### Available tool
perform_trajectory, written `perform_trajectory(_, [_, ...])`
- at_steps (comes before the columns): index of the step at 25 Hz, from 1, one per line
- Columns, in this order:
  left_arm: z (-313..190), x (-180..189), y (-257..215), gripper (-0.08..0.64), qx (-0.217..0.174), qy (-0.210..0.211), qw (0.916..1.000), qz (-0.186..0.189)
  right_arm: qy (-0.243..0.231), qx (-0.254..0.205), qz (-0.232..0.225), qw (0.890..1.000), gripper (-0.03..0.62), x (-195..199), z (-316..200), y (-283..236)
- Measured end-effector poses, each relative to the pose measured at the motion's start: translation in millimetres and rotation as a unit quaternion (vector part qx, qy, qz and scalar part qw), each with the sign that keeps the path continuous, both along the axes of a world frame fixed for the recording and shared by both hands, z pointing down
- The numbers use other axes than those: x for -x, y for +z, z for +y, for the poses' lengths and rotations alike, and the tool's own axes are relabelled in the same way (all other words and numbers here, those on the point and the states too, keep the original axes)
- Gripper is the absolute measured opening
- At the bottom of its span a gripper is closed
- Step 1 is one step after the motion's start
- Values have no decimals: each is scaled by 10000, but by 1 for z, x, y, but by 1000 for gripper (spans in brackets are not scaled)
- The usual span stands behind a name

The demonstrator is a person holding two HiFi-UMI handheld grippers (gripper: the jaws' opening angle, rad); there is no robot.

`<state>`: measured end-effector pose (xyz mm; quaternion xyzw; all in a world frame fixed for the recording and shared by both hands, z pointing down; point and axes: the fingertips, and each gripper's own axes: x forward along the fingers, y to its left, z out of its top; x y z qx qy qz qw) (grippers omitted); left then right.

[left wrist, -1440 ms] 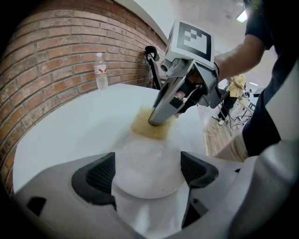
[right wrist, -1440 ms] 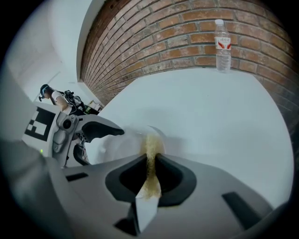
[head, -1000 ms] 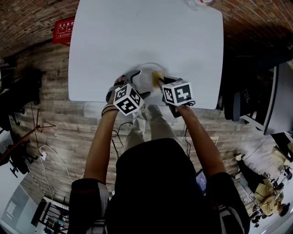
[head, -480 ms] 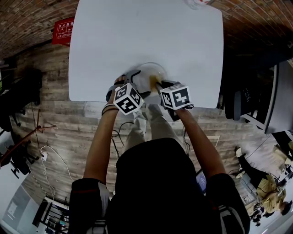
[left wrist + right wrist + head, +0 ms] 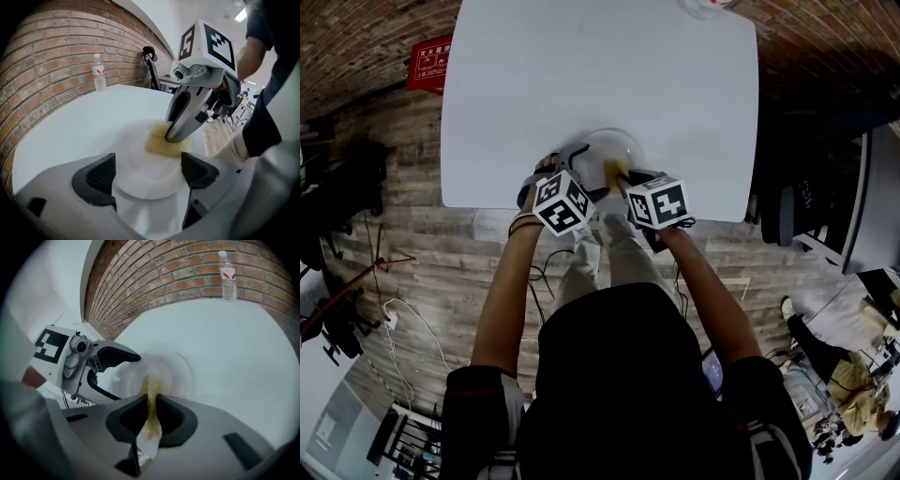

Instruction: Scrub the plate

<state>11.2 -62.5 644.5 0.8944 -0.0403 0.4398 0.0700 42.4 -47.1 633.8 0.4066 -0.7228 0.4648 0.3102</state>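
Now the left gripper (image 5: 149,172) is holding the plate (image 5: 140,165) between its widely opened jaws, with both pads touching the rim. The plate is lying on the white table (image 5: 581,66), close to the edge nearest to the person. The right gripper (image 5: 150,414) is squeezing a yellow sponge (image 5: 151,392) between its almost closed jaws and is pressing it down on the plate. A water bottle (image 5: 228,276) is standing upright at the far side of the table, well apart from the plate, before the brick wall (image 5: 164,268).
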Motion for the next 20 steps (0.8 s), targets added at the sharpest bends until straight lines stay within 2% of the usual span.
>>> perform_trajectory(6, [0,0,-1,416,-6,-2,10000,6,-22,-8,-96,10000,46,3,-3,-5])
perform_trajectory(20, [-1,1,2,416,5,18,10000,-21,-47,157,34,9999,46,-10,3,2])
